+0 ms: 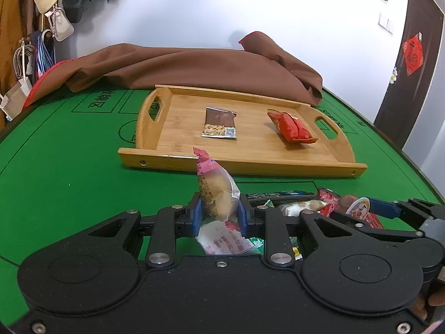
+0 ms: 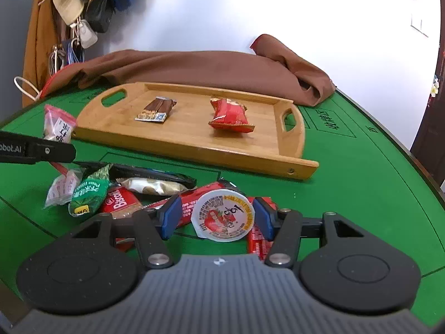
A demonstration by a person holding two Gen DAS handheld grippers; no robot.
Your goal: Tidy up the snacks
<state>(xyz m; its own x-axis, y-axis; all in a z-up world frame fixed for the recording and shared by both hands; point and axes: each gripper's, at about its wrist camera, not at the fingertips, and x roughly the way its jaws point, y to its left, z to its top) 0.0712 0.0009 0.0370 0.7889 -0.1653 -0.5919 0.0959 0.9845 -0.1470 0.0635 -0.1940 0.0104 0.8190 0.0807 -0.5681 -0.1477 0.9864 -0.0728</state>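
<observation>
A green felt desk (image 1: pixel 69 167) fills both views, with a brown cloth (image 1: pixel 194 66) heaped along its far edge. In front of the cloth sits a wooden tray (image 1: pixel 250 158) with cut-out handles. On the tray lie two snacks, well apart: a brown packet of nuts (image 1: pixel 220 122) toward the left and a red packet (image 1: pixel 292 126) toward the right.

Nearer the cameras, on the bare felt just short of the tray, lies a loose pile of snacks (image 2: pixel 133 192): a green packet, a red biscuit pack, a pale wrapper and long red sticks.

The left claw (image 1: pixel 219 214) is clamped on a clear-wrapped bun with a pink sealed end (image 1: pixel 219 192), holding it upright above the pile.

The right claw (image 2: pixel 219 218) stands apart, one blue finger on each side of a small round jelly cup (image 2: pixel 224 214) with a printed foil lid. The cup rests on the red sticks, and the pads do not press on it.
</observation>
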